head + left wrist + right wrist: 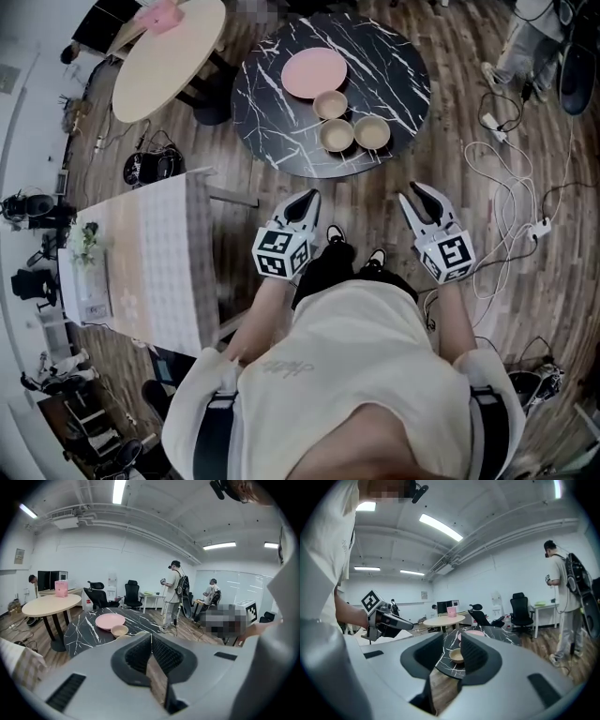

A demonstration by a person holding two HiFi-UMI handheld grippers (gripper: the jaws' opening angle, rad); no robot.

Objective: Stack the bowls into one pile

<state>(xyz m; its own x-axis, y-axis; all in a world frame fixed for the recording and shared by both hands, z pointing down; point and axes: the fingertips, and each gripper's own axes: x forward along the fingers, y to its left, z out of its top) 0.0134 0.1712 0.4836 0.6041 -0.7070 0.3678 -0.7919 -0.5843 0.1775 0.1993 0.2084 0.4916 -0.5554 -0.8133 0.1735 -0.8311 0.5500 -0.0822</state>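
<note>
No words or numbers can be read. The left cube [279,251], behind the left gripper [308,198] jaws, carries black-and-white square markers, pattern only, no letters. The right cube [452,255], behind the right gripper [413,192] jaws, has the same kind with a different pattern. Faint print on the shirt [286,367], behind both claws, is too blurred to read. The wall frame [18,555], far up-left of the left claw, is too small.

Three bowls [337,135], one pink plate [315,73], two round tables [272,103] and one long cloth-covered table [159,262]
</note>
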